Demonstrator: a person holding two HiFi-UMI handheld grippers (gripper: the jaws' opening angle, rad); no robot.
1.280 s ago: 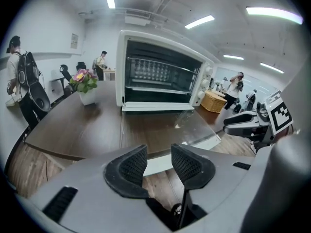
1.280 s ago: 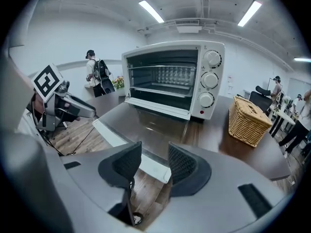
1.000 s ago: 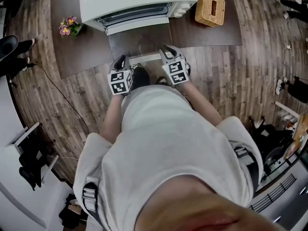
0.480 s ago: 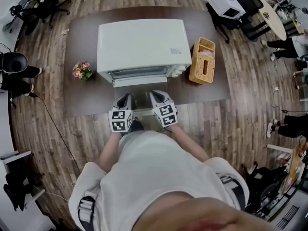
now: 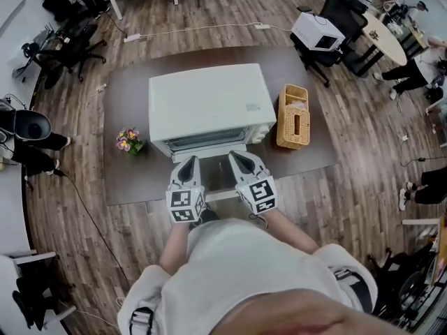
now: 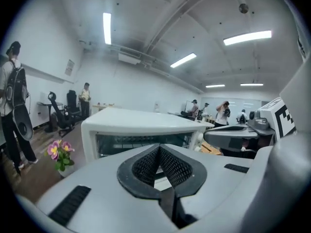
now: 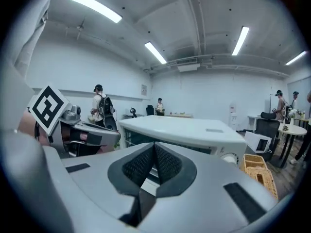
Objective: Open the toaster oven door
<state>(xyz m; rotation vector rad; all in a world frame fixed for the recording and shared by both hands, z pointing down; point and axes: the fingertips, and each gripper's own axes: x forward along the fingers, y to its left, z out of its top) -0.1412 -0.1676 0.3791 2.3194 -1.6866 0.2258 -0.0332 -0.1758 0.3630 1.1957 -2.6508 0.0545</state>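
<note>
The white toaster oven (image 5: 208, 107) stands on a brown mat. Its glass door (image 5: 214, 175) lies folded down toward me, with the white handle bar (image 5: 225, 195) at its near edge. My left gripper (image 5: 190, 165) and right gripper (image 5: 239, 158) hover side by side above the lowered door, both shut with nothing between the pads. In the left gripper view the shut left gripper (image 6: 158, 154) points at the oven's open front (image 6: 141, 141). In the right gripper view the right gripper (image 7: 154, 152) is also shut, with the oven (image 7: 189, 130) just beyond.
A wicker basket (image 5: 293, 117) stands right of the oven and a small pot of flowers (image 5: 128, 142) left of it, both on the mat (image 5: 126, 96). Office chairs, a microwave (image 5: 318, 30) and several people are around the room's edges.
Both grippers have risen from the door handle, and the oven now sits farther from them. The door stays folded down.
</note>
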